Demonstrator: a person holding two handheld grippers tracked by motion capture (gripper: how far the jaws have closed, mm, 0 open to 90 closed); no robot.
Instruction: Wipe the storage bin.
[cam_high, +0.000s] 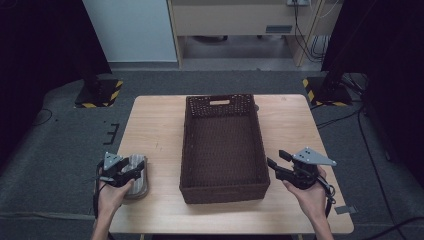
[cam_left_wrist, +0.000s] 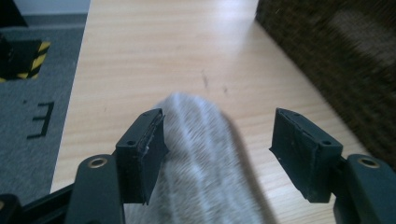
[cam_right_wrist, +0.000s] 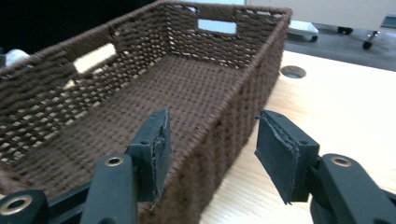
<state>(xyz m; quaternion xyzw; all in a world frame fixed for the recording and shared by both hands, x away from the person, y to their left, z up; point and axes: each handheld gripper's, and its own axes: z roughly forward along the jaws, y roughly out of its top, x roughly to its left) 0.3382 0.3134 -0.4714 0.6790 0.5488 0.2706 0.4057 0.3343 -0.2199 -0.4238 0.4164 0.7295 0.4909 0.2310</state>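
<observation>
A dark brown woven basket (cam_high: 223, 187) stands empty in the middle of the wooden table (cam_high: 160, 125). A grey ribbed fabric roll (cam_high: 136, 180) lies at the table's front left. My left gripper (cam_high: 136, 166) hovers over it, open, with the grey roll (cam_left_wrist: 196, 163) lying between and under its jaws. My right gripper (cam_high: 276, 159) is open at the basket's front right corner. In the right gripper view its jaws straddle the right wall of the basket (cam_right_wrist: 233, 107), one inside and one outside.
A round cable hole (cam_right_wrist: 293, 72) sits in the table beyond the basket. Black stands with yellow-black striped bases (cam_high: 97, 92) flank the table's far corners. Grey carpet (cam_high: 60, 150) surrounds the table, and a cabinet (cam_high: 240, 20) stands behind it.
</observation>
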